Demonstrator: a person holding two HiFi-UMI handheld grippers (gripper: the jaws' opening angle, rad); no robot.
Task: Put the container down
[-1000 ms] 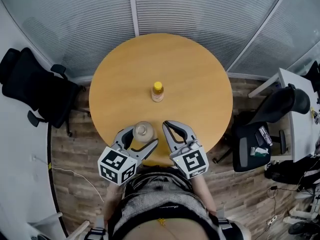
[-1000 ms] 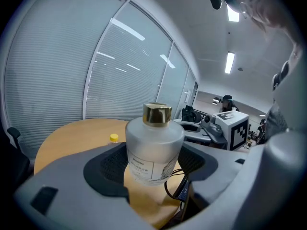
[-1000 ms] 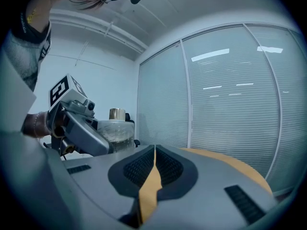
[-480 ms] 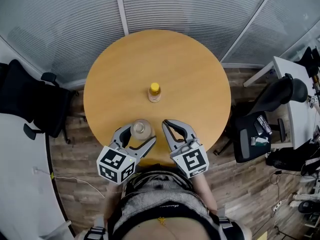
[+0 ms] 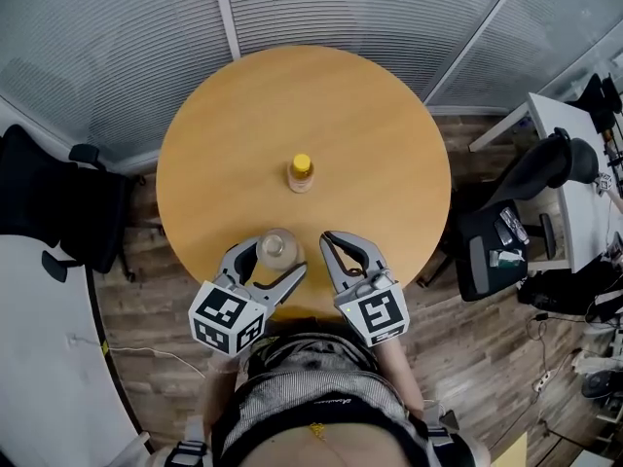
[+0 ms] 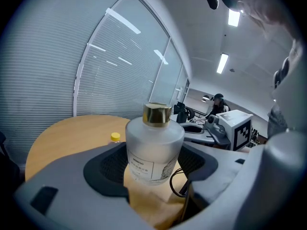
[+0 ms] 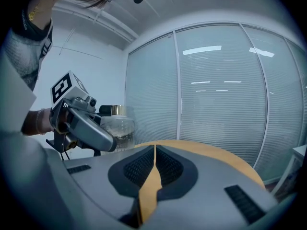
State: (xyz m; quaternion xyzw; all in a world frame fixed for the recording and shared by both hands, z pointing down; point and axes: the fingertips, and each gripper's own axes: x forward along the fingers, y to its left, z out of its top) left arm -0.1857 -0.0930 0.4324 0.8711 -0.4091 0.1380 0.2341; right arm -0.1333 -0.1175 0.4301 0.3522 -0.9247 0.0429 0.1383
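A frosted glass container (image 5: 277,248) with a gold cap stands upright between the jaws of my left gripper (image 5: 279,261), over the near edge of the round wooden table (image 5: 370,144). In the left gripper view the container (image 6: 154,147) fills the gap and both dark pads press its sides, so the left gripper (image 6: 153,166) is shut on it. I cannot tell whether its base touches the table. My right gripper (image 5: 328,239) hangs just to the right, shut and holding nothing (image 7: 154,151). From the right gripper view the container (image 7: 117,127) shows at the left.
A small bottle with a yellow cap (image 5: 301,172) stands near the table's middle, also seen in the left gripper view (image 6: 115,137). A black chair (image 5: 58,212) is at the left. Another chair (image 5: 531,207) and a white desk (image 5: 574,178) are at the right. Blinds cover the curved glass wall behind.
The head view has shifted a little over the table. Both grippers and the held container keep nearly the same places.
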